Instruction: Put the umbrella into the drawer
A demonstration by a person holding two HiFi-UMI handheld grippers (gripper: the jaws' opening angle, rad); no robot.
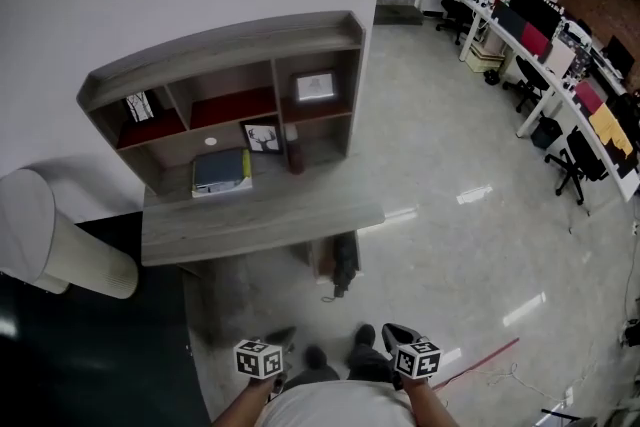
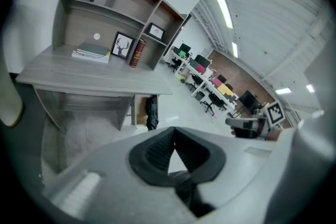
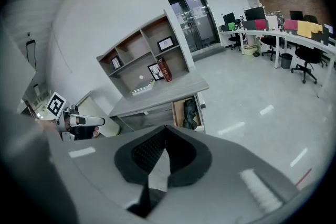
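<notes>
A dark folded umbrella (image 1: 345, 262) lies inside the open drawer (image 1: 322, 261) under the right end of the grey desk (image 1: 260, 213). It also shows in the left gripper view as the umbrella (image 2: 151, 112) in the drawer (image 2: 139, 112), and in the right gripper view as the umbrella (image 3: 190, 113) in the drawer (image 3: 180, 114). My left gripper (image 1: 277, 339) and right gripper (image 1: 398, 336) hang low, close to my body, well back from the desk. Both are shut with nothing between the jaws, as the left gripper (image 2: 174, 131) and right gripper (image 3: 166, 130) each show in their own view.
A hutch (image 1: 230, 95) with a book, picture frames and a stack of books stands on the desk. A pale cylindrical bin (image 1: 50, 240) lies left of it. Office desks with chairs and monitors (image 1: 540, 45) line the far right. A red cable (image 1: 480, 363) crosses the floor near my feet.
</notes>
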